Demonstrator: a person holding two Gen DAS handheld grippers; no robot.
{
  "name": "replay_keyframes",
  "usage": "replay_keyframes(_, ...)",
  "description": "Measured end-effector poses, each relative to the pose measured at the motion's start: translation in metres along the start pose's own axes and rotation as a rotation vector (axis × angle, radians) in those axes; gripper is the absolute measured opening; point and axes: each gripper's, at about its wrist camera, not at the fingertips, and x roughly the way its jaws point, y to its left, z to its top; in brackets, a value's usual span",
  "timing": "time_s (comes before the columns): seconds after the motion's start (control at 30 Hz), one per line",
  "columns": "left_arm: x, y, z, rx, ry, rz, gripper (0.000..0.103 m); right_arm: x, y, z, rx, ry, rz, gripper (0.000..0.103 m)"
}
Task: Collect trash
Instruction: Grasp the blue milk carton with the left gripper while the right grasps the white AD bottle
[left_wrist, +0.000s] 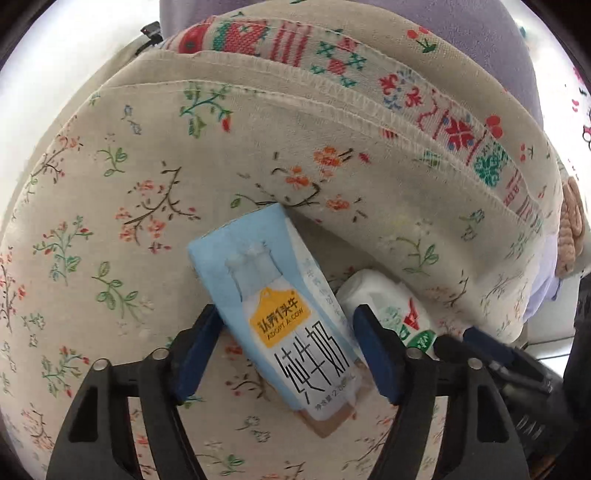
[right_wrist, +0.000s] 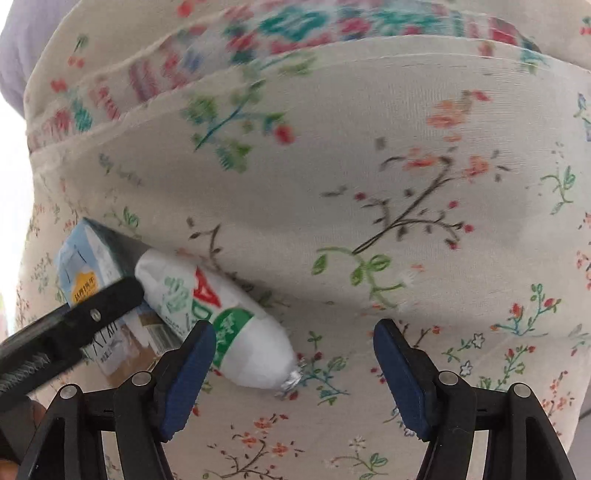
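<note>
The white bottle hides partly behind the blue milk box and one finger of the left tool. From the right wrist, the milk box is mostly covered by the bottle and a black arm of the other tool. The bright band along the top of the flowery cloth is blurry there. A pinkish woolly thing is cut off by the right edge, so what it is stays unclear.
</note>
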Motion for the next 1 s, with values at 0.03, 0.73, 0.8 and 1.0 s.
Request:
replay_keyframes(0.03,-0.002,0.003,0.000,0.000,0.006,-0.004,0.070,-0.001,-0.003,0.000,0.009,-0.001,0.014,0.075)
replay_keyframes(0.73,-0.096,0.069,-0.016,0.043,-0.018,-0.058,0.064,0.013,0.058,-0.005,-0.146,0.035,0.029,0.034)
replay_keyframes(0.8,-0.114,0.077,-0.019,0.036,-0.034,-0.068,0.064,-0.001,0.070,-0.008,-0.156,0.007,0.039,0.034)
replay_keyframes(1.0,-0.135,0.090,-0.024,0.020,-0.082,-0.073,0.064,-0.044,0.080,-0.017,-0.158,-0.071,0.084,0.034)
